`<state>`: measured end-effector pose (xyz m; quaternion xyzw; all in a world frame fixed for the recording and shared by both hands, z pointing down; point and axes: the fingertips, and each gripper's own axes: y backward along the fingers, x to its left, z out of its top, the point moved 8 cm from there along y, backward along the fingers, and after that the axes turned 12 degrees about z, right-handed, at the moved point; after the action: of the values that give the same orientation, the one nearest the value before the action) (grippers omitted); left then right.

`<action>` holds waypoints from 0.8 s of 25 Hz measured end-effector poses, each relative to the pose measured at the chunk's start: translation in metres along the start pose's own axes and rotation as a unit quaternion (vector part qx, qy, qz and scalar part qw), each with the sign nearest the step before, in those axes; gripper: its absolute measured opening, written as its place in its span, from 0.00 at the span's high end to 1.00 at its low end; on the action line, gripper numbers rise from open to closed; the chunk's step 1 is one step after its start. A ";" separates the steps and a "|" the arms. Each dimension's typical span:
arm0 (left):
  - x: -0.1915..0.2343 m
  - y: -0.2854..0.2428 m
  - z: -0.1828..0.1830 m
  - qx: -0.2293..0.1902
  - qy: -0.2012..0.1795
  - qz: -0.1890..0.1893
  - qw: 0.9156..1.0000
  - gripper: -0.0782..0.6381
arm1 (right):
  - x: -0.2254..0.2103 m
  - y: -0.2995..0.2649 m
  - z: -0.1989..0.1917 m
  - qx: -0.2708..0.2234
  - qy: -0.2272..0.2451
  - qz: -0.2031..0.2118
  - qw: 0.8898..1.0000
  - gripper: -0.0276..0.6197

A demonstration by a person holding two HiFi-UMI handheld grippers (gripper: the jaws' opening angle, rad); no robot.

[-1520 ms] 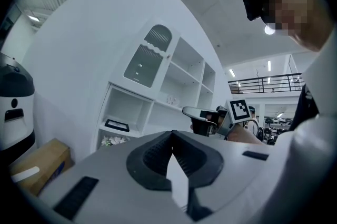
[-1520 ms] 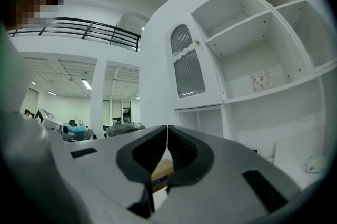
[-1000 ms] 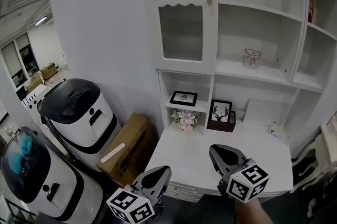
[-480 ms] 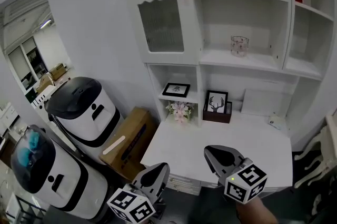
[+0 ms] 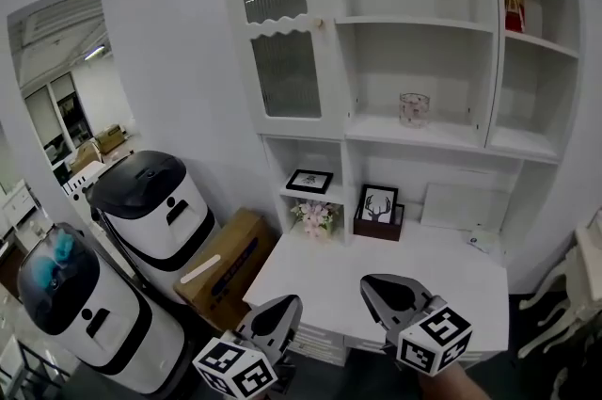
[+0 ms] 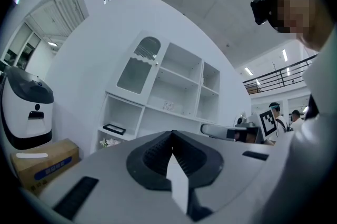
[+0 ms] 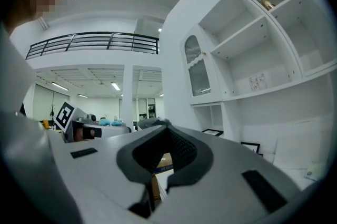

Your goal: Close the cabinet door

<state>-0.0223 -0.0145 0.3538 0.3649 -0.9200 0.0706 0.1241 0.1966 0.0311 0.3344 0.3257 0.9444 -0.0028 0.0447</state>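
Note:
The white cabinet door [image 5: 280, 33] has ribbed glass panes and a small round knob [image 5: 318, 23]. It lies flat over the upper left compartment of the white shelf unit [image 5: 489, 40] and also shows in the left gripper view [image 6: 138, 64]. Both grippers hang low in the head view, in front of the desk and well short of the door. My left gripper [image 5: 285, 307] is shut with nothing in it, its jaws meeting in the left gripper view [image 6: 171, 134]. My right gripper [image 5: 379, 285] is likewise shut and empty [image 7: 167, 126].
A white desk top [image 5: 329, 271] sits below the shelves, with two framed pictures [image 5: 377, 203], flowers [image 5: 313, 216] and a glass jar [image 5: 413, 108] on the shelves. On the floor at left stand a cardboard box [image 5: 224, 264] and two white machines with dark tops [image 5: 150, 200]. A chair [image 5: 588, 266] stands at right.
The whole cabinet has shrunk and slid back in the head view as the view pulled away from it. Both grippers stayed shut and low in the picture.

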 end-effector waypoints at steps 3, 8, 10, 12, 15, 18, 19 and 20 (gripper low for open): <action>-0.010 0.003 0.000 -0.002 -0.002 -0.002 1.000 0.88 | 0.003 0.009 -0.002 0.000 -0.003 0.003 1.000 0.95; -0.020 0.006 -0.004 0.003 -0.006 -0.002 1.000 0.88 | 0.007 0.021 -0.006 -0.003 -0.014 0.006 1.000 0.95; -0.024 0.007 -0.004 0.006 -0.007 0.001 1.000 0.88 | 0.007 0.025 -0.007 -0.005 -0.017 0.008 1.000 0.95; -0.027 0.008 -0.006 0.008 -0.009 0.002 1.000 0.88 | 0.008 0.028 -0.009 -0.007 -0.018 0.009 1.000 0.95; -0.033 0.008 -0.009 0.008 -0.013 -0.001 1.000 0.88 | 0.008 0.034 -0.012 -0.009 -0.019 0.008 1.000 0.95; -0.038 0.010 -0.011 0.010 -0.015 -0.002 1.000 0.88 | 0.009 0.039 -0.013 -0.010 -0.022 0.011 1.000 0.95; -0.040 0.011 -0.011 0.011 -0.016 -0.001 1.000 0.88 | 0.010 0.040 -0.013 -0.010 -0.022 0.012 1.000 0.95; -0.042 0.012 -0.010 0.010 -0.016 0.000 1.000 0.88 | 0.010 0.041 -0.012 -0.011 -0.021 0.013 1.000 0.95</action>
<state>0.0010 0.0234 0.3516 0.3669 -0.9213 0.0742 0.1052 0.2130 0.0705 0.3465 0.3373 0.9389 0.0012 0.0679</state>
